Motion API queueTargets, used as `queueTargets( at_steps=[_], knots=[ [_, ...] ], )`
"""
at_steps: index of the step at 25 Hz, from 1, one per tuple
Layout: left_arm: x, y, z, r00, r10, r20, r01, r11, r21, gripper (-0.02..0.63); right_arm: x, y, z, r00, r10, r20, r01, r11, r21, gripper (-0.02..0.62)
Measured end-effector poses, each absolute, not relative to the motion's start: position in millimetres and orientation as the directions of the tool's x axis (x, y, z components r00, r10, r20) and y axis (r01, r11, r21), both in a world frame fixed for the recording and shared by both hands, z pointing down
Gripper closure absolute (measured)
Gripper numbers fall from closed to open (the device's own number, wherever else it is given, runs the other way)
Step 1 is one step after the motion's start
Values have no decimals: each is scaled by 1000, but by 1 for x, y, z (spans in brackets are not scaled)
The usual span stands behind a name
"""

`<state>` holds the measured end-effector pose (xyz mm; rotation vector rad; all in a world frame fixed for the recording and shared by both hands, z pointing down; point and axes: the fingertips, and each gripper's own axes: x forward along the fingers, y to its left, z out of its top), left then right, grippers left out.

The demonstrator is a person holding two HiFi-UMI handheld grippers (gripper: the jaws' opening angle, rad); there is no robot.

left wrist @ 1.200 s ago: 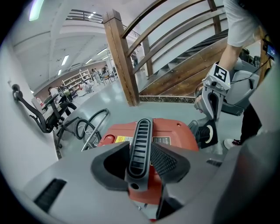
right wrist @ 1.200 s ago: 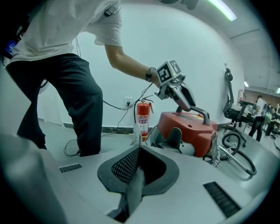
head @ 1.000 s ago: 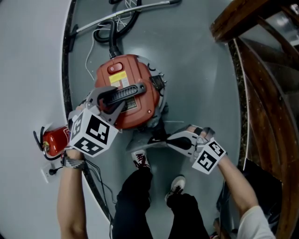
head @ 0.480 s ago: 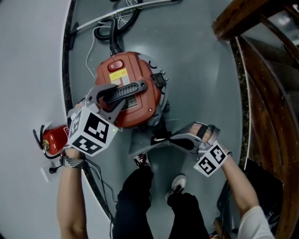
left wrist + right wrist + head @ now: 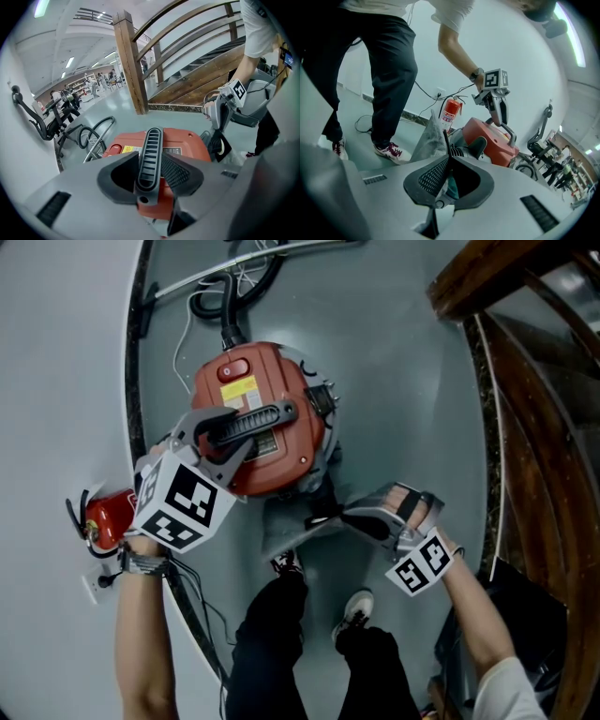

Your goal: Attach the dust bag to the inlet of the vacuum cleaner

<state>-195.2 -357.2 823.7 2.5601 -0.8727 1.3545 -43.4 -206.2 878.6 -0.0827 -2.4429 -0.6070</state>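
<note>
Two claws are each clamped on something. The left claw point(image 5: 150, 169) has its dark, cross-hatched pads closed on the black ribbed handle point(image 5: 149, 152) on top of the vacuum cleaner point(image 5: 281, 381). The right claw point(image 5: 446, 180) pinches the mouth end of the dust bag point(image 5: 427, 137).

The dust bag is pale grey, soft, creased cloth. In the right gripper view it rises to a limp point. A thin, stiff black collar point(image 5: 446, 136) stands edge-on at its mouth, and a scrap of teal shows between the pads. In the head view the dust bag point(image 5: 286, 532) lies on the grey floor point(image 5: 403, 381) against the vacuum cleaner's near side, just ahead of the person's shoes point(image 5: 284, 563). A ribbed black fitting point(image 5: 458, 151) at the vacuum cleaner's base sits just beyond the collar. Whether the two are joined cannot be told.

The vacuum cleaner is a rounded red plastic drum with a smooth, glossy shell and a yellow label point(image 5: 239, 390) on top. A black hose point(image 5: 230, 306) curls away from its far side. A red fire extinguisher point(image 5: 108, 521) stands by the wall.
</note>
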Motion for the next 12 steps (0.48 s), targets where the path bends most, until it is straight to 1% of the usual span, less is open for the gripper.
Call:
queueTargets(
  at_steps=[7, 12],
  knots=[
    [-195, -358, 822, 435, -437, 787, -543, -825, -158, 459, -45, -211, 877, -822, -41, 569, 151, 946, 286, 561],
    [-195, -357, 823, 442, -435, 784, -546, -825, -150, 458, -45, -217, 878, -825, -53, 563, 96, 968, 232, 560]
  ],
)
